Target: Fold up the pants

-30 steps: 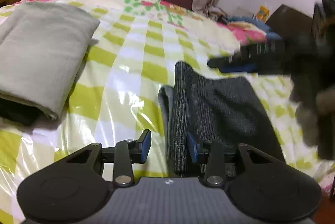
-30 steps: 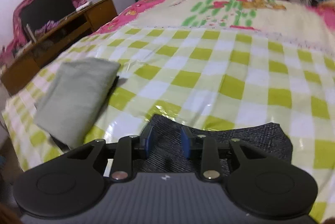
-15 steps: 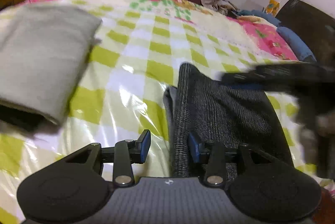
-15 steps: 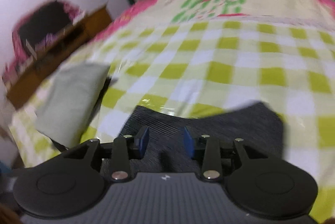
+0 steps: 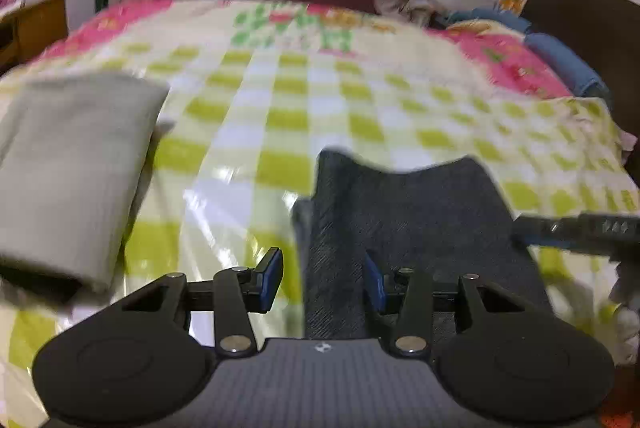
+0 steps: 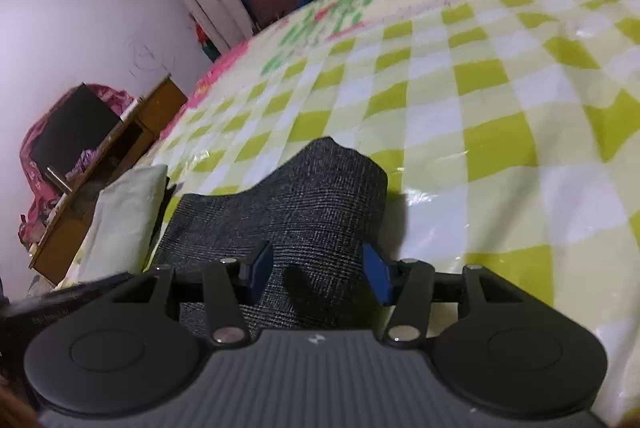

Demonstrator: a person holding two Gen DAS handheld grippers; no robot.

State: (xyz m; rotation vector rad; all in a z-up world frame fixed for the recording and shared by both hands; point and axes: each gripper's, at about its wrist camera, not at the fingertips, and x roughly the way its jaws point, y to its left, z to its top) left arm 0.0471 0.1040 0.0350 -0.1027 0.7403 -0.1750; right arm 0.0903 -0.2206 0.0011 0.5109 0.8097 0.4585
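The dark grey pants (image 5: 420, 220) lie folded into a short block on the checked bed cover (image 5: 280, 116). My left gripper (image 5: 322, 278) hovers over their near left edge. Its jaws are opening, and the fabric edge lies between the pads without being pressed. In the right wrist view the pants (image 6: 312, 196) sit right in front of my right gripper (image 6: 318, 270). Its jaws are opening too, the blue pads standing apart over the cloth. From the left wrist view the right gripper (image 5: 576, 228) shows as a dark bar at the pants' right end.
A folded grey-green garment (image 5: 72, 164) lies on top of something dark, left of the pants, and it is also in the right wrist view (image 6: 124, 212). A wooden desk (image 6: 100, 164) stands past the bed's left edge. Blue pillows (image 5: 568, 64) and a dark headboard (image 5: 592, 40) are at the far right.
My right gripper has swung across and down to the right end of the pants, rolling as it went, and its jaws have spread. The left gripper has drawn back a little with its jaws wider.
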